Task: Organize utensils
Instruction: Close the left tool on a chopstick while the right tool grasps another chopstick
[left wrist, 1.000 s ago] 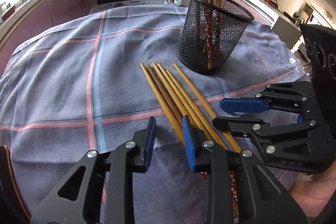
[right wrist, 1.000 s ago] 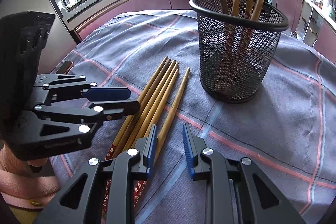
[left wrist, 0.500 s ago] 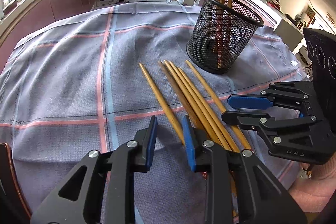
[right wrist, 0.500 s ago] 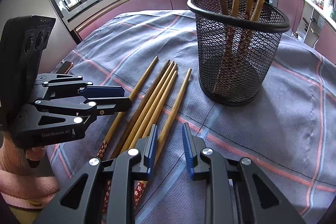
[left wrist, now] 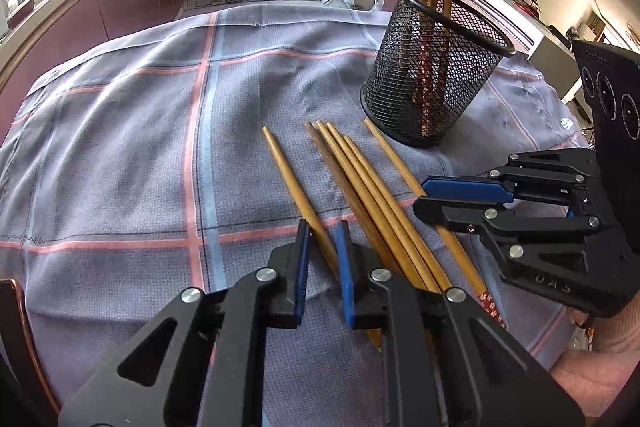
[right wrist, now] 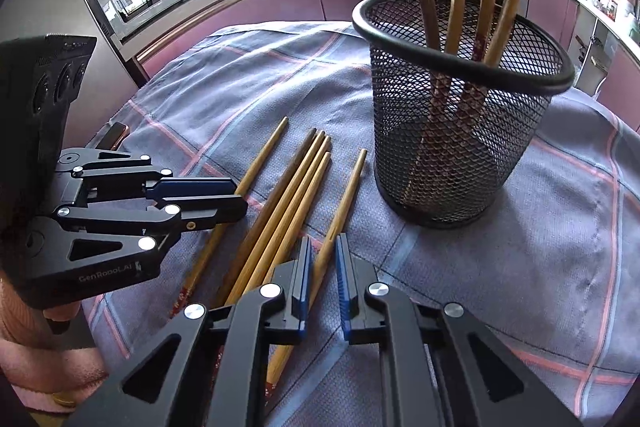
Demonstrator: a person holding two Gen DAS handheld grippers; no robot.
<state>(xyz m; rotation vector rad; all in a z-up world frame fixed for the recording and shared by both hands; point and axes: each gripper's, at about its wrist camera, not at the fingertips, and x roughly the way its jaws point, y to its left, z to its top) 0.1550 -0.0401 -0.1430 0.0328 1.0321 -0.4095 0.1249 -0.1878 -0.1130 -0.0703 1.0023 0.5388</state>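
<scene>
While both grippers close on single chopsticks left [left wrist: 296, 193] and right [right wrist: 340, 207] of the loose bunch near the mesh holder [right wrist: 460, 147], either stick could roll free.

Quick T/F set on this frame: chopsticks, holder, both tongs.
1. The mesh holder stands upright on the cloth. True.
2. The holder is empty. False: four chopsticks stand in it.
3. Six chopsticks lie loose on the cloth. True.
4. The left tongs straddle the chopstick lying apart on the left. True; the jaws are closing.
5. The right tongs straddle the middle bundle. False: they straddle the lone chopstick nearest the holder.
6. A chopstick is lifted clear of the cloth. False: all six lie flat.
</scene>
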